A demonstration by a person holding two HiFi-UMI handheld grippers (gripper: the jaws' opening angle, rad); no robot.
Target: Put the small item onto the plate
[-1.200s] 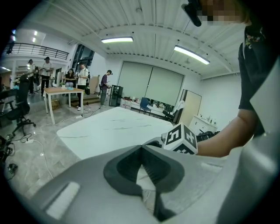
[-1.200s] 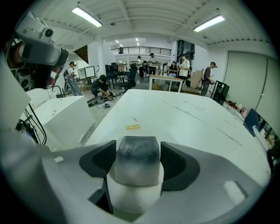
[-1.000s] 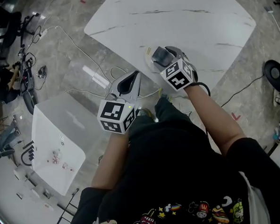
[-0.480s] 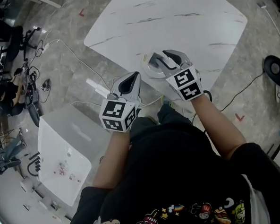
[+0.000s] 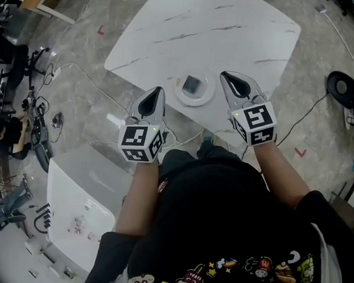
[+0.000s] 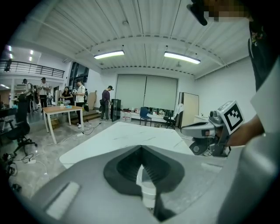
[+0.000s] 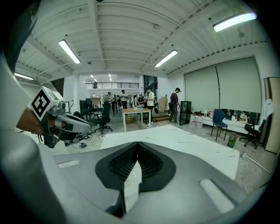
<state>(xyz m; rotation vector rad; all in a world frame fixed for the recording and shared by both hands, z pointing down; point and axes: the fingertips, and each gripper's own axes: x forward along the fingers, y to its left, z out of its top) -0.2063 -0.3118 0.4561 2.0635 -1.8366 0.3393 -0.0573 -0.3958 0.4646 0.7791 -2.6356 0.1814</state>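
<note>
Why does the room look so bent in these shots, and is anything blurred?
Head view: the wide lens bows the table edges, yet the plate is sharp. Left gripper view: fisheye curves the ceiling, and the corners are black. Right gripper view: same bending; the ceiling lamps glare.

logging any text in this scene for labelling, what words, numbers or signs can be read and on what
No readable words or numbers anywhere.
Left hand-held gripper and right hand-held gripper: black-and-white square code patterns only, no letters.
Small item on the plate: any print is too small to read.
Shirt: cartoon figures along the bottom, no legible text.
</note>
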